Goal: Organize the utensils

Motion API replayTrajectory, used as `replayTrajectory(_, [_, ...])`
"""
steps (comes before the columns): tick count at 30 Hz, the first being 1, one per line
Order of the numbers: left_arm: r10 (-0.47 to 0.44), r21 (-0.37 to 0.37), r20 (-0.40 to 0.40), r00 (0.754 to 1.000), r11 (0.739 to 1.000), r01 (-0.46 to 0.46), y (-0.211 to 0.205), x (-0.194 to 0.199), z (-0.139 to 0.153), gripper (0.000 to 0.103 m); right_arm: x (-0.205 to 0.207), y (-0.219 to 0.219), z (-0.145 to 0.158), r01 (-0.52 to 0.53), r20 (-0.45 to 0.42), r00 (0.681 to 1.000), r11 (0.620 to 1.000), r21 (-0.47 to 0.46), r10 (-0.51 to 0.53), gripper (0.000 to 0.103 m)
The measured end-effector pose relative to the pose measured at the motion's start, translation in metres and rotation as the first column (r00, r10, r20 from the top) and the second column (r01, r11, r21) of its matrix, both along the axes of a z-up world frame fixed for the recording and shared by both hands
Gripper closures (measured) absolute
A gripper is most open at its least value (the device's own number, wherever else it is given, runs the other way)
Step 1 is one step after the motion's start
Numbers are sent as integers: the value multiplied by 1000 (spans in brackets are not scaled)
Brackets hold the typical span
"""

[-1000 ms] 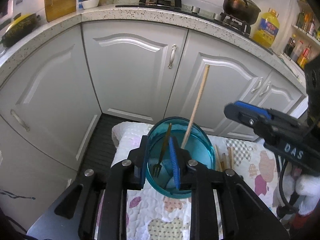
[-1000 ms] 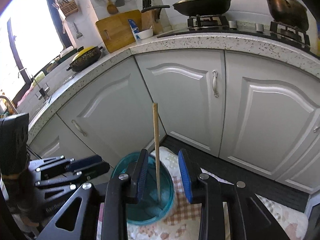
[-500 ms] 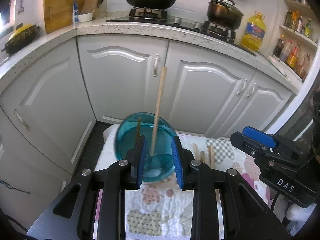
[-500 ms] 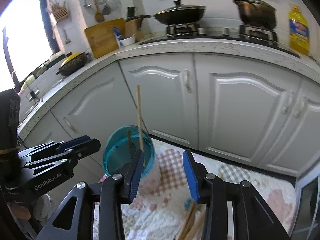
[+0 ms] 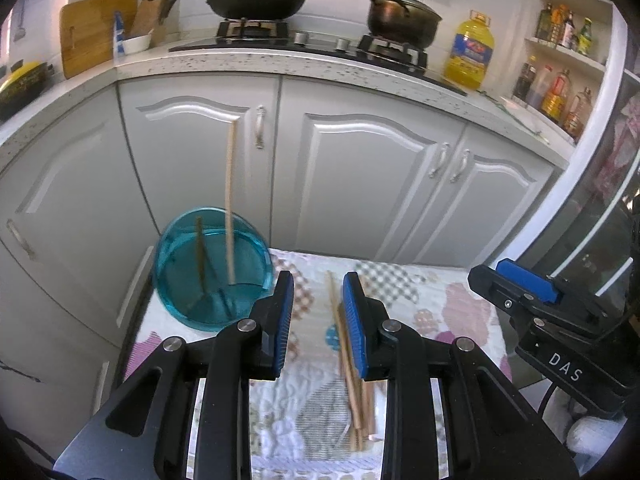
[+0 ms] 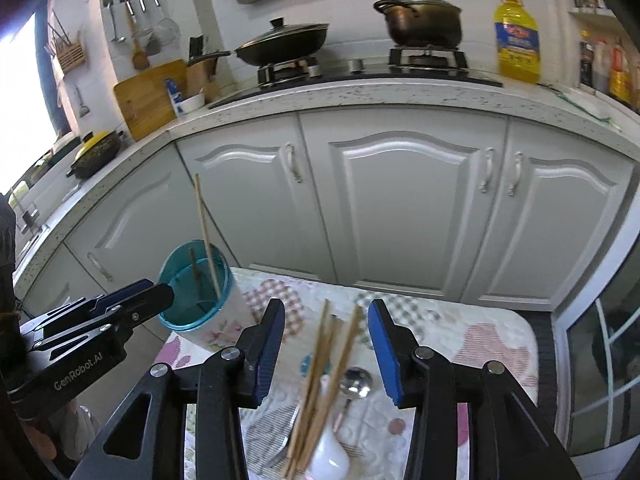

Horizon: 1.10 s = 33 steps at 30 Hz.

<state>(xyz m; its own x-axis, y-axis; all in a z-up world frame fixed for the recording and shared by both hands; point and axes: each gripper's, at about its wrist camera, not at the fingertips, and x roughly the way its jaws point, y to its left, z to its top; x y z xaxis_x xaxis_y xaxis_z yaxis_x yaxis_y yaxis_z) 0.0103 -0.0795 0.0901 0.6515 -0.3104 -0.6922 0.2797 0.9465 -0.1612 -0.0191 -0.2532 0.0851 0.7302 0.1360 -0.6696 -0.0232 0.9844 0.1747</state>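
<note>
A blue-rimmed cup stands at the far left corner of the quilted cloth, with one wooden chopstick and a fork upright in it. Several loose chopsticks lie on the cloth, with a metal spoon and a white ceramic spoon beside them. My left gripper hovers open over the chopsticks, right of the cup. My right gripper hangs over the same pile, its jaws opening, nothing pressed between them.
The quilted cloth covers a small table whose far edge faces grey cabinet doors. A counter above carries a wok, a pot and an oil bottle. A glass door stands at the right.
Both grippers pulled back from the blue cup and swung right over the loose chopsticks. Their jaws widened. The chopstick stays standing in the cup.
</note>
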Motion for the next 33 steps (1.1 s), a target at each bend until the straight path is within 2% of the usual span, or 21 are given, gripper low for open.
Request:
replayTrajectory(10, [-36,9,4,999,999,36,-24,-10,2,78,-16,-20,1,39,2,999,999,5,-39,61])
replayTrajectory(33, [-55,38,11,998,998,54,-35,-11,-2,77,-19,-32,0,69,-13,998,998,4,-69,61])
